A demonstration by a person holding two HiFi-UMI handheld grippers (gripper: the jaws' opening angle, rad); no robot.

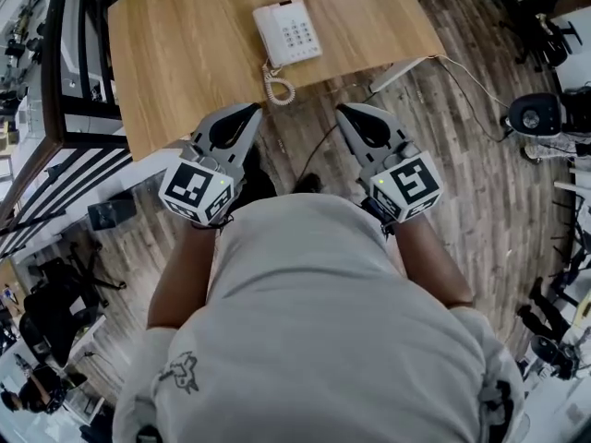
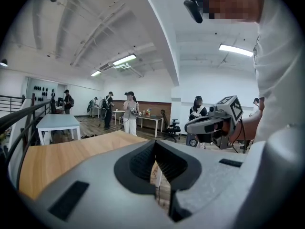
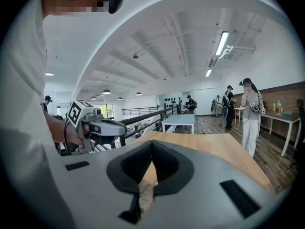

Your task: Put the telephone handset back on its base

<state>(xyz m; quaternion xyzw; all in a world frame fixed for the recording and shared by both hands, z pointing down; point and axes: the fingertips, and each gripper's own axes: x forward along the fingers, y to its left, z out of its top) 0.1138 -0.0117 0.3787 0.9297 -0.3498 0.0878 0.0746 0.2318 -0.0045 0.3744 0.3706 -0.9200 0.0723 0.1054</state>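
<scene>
A white telephone lies on the far part of a wooden table, its handset resting along its left side. Its coiled cord hangs over the table's near edge. Both grippers are held side by side in front of the person's chest, short of the table and apart from the phone. My left gripper has its jaws together with nothing between them. My right gripper is likewise shut and empty. In the left gripper view the right gripper shows at the right; in the right gripper view the left gripper shows at the left.
A black railing runs along the table's left side. A thin cable trails across the wood floor to the right. Office chairs and gear stand at the right. Several people and white tables are beyond the table.
</scene>
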